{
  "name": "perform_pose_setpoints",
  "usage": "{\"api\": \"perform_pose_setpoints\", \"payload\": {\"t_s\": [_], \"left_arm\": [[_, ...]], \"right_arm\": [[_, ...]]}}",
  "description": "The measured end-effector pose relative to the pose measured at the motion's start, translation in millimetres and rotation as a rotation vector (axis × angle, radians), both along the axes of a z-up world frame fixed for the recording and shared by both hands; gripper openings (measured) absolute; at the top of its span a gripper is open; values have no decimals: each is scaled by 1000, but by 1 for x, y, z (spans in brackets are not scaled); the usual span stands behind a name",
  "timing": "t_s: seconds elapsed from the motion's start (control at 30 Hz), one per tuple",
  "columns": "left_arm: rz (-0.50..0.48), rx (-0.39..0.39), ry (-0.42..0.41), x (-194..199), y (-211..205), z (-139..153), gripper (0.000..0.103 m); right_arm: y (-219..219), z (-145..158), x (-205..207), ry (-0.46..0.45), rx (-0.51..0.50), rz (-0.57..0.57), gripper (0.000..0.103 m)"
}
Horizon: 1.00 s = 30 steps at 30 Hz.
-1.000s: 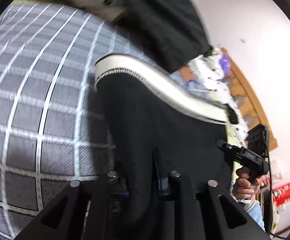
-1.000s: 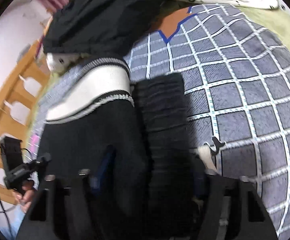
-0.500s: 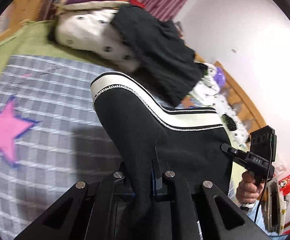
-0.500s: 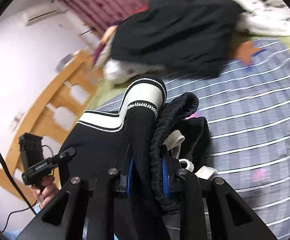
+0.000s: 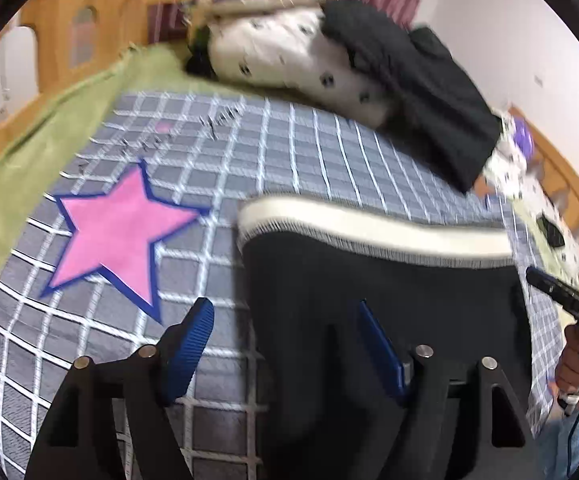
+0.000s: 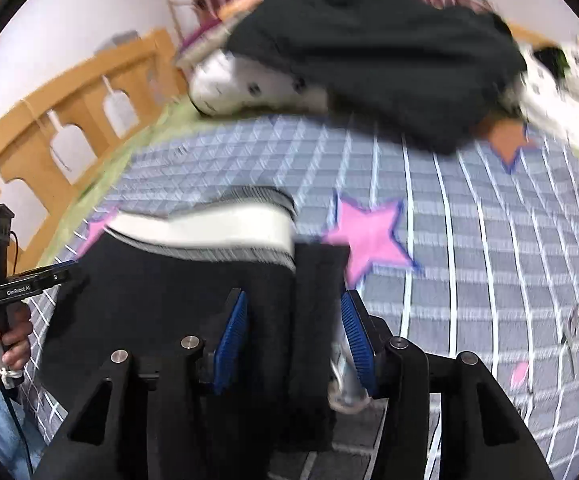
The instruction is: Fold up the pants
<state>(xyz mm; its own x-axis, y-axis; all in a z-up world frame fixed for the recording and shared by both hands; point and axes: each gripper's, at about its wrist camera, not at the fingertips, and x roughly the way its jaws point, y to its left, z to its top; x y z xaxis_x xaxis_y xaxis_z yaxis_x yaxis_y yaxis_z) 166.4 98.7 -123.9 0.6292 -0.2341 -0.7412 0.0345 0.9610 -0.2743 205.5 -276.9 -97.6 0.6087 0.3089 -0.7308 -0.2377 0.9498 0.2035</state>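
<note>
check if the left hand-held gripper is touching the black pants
Cannot tell. In the left wrist view the left hand-held gripper is opening over the black pants; its left pad is off the cloth, but the right pad overlaps it with no plain gap or contact.

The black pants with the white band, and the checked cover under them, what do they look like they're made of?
The black pants look like a soft matte knit. The white band has fine ribbing along its edge, so probably a ribbed knit. The checked cover looks like woven or quilted cotton, with stitched-looking white lines and an appliqué-like pink star. Blur leaves this open.
</note>
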Motion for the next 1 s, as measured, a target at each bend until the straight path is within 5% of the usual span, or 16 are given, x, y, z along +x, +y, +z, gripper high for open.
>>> {"api": "perform_pose_setpoints", "payload": {"t_s": [0.17, 0.2, 0.27, 0.4, 0.5, 0.6, 0.67, 0.73, 0.83, 1.0], "left_arm": [[31, -53, 14, 9, 13, -4, 73], [36, -50, 23, 9, 15, -7, 73], [50, -44, 33, 10, 15, -11, 72], [36, -76, 2, 1, 14, -5, 72], [4, -99, -15, 3, 7, -2, 73], [-10, -90, 1, 6, -5, -5, 71], [-18, -61, -23, 4, -14, -1, 71], [-46, -48, -65, 4, -22, 8, 71], [-80, -6, -101, 19, -40, 23, 71], [-172, 31, -29, 62, -68, 4, 71]], "right_arm": [[15, -24, 34, 79, -22, 15, 46], [19, -38, 41, 91, -24, -4, 41], [25, -40, 42, 44, -4, 4, 13], [-8, 7, 14, -22, 176, 25, 13], [-5, 3, 12, -52, 2, 3, 14], [-18, -40, 34, 86, 19, -74, 27], [-26, -34, 36, 93, 56, -110, 45], [-25, -14, 32, 81, 59, -95, 45], [-4, 16, 22, -53, 42, -60, 45], [39, -3, 44, -51, -60, 39, 36]]}}
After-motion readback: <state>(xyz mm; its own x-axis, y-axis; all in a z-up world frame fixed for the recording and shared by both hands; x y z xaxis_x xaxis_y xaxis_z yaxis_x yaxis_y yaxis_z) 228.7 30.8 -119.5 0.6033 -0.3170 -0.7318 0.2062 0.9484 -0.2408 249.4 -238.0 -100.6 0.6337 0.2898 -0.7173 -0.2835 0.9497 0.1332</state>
